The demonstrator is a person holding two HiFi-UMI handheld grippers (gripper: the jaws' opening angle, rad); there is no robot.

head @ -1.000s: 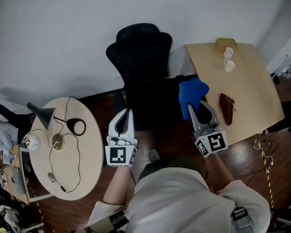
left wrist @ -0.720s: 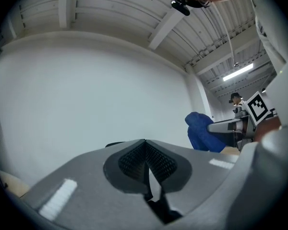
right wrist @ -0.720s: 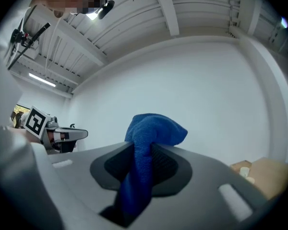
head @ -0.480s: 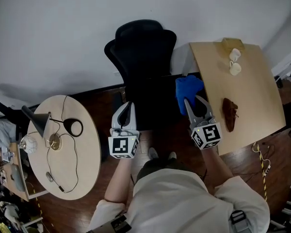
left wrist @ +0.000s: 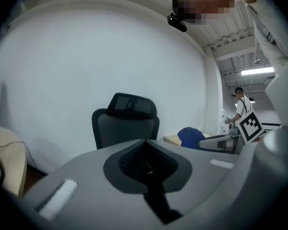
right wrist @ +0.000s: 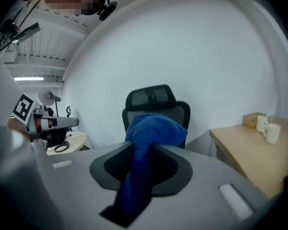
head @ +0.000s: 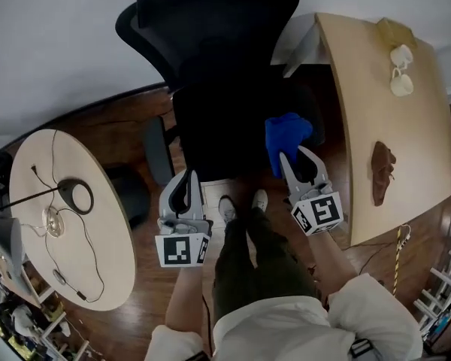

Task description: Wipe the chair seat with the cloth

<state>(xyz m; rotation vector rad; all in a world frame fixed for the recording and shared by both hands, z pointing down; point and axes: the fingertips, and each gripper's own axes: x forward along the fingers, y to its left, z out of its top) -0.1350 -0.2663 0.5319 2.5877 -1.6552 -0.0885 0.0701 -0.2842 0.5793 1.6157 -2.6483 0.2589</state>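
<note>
I count two claws. My right claw (head: pixel 293 156) is clamped on the one blue cloth (head: pixel 287 132). The cloth bunches out past the tips, over the right side of the black chair seat (head: pixel 218 138); I cannot tell whether it touches the seat. My left claw (head: pixel 189 177) grips nothing, its jaws pressed together, and sits near the seat's front left corner. There is one chair (head: pixel 210 21), its backrest toward the wall. It stands between two surfaces: a round worktop (head: pixel 113 254) on my left and a rectangular worktop (head: pixel 361 89) on my right. The rectangular one carries two white cups (head: pixel 401 54), one just beside the other, and one brown object (head: pixel 381 173).
</note>
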